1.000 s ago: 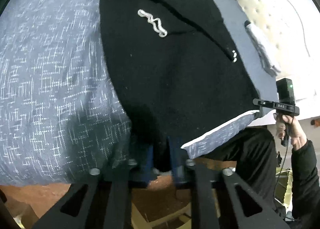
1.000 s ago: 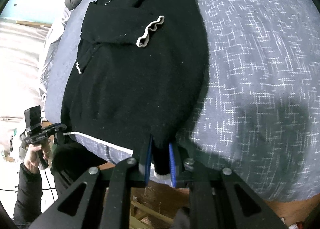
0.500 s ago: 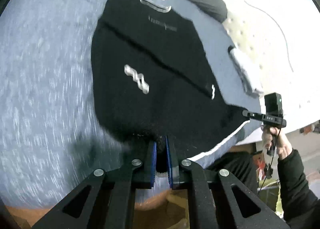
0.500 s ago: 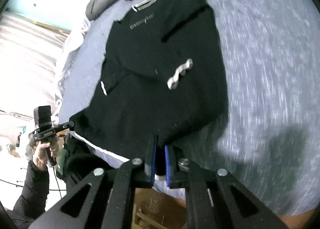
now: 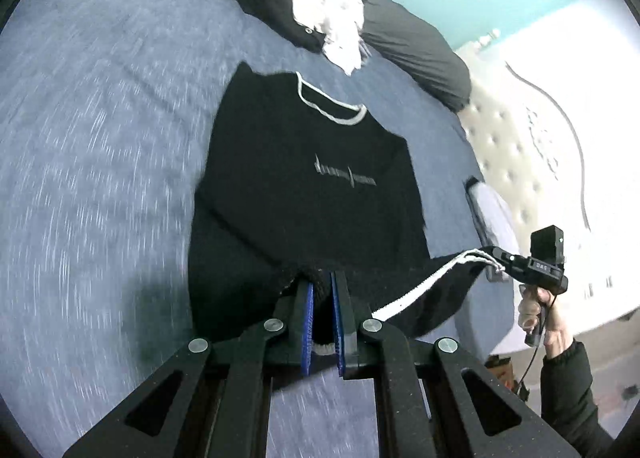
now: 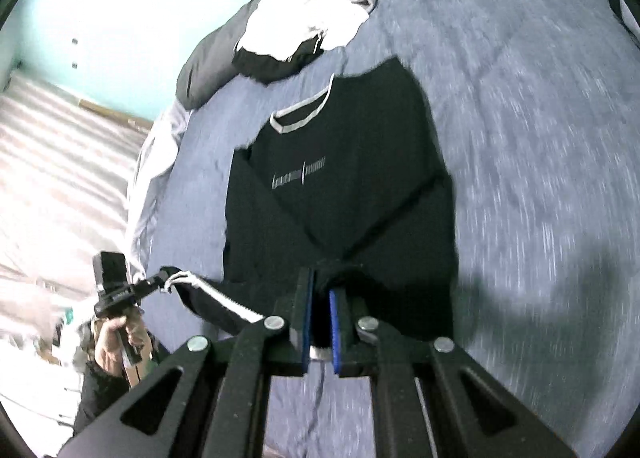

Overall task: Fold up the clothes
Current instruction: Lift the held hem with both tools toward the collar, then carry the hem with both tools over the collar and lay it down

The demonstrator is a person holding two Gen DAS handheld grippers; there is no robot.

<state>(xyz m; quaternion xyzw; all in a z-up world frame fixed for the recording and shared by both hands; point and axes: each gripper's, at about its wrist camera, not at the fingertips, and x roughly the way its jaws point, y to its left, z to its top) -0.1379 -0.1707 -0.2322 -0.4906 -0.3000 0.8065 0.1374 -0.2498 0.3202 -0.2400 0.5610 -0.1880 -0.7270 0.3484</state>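
Two garments are heaped at the far end of the bed, a white one lying over a black one, just beyond the collar of the black sweater. A dark grey pillow runs along the far edge of the bed behind that heap. A pale tufted headboard stands off the bed's right-hand edge in the left wrist view. A small dark-framed object lies near that same edge; what it is cannot be told. Nothing lies between the grippers and the sweater's chest.

The sweater lies face up on the blue-grey cover, roughly midway across the bed, white-trimmed collar toward the far end and a grey chest print showing. Its near end with the white hem band is lifted off the cover and hangs between the two grippers.

The left gripper points downward at a slant toward the bed, its blue pads clamped on a bunch of black hem fabric. The right gripper points down at a similar slant, its pads pinched tight on the other hem corner; its jaws have just been closing on the cloth. In the left wrist view the person's right hand grips the handle from below, a dark sleeve at the wrist; the right wrist view shows the left hand likewise.
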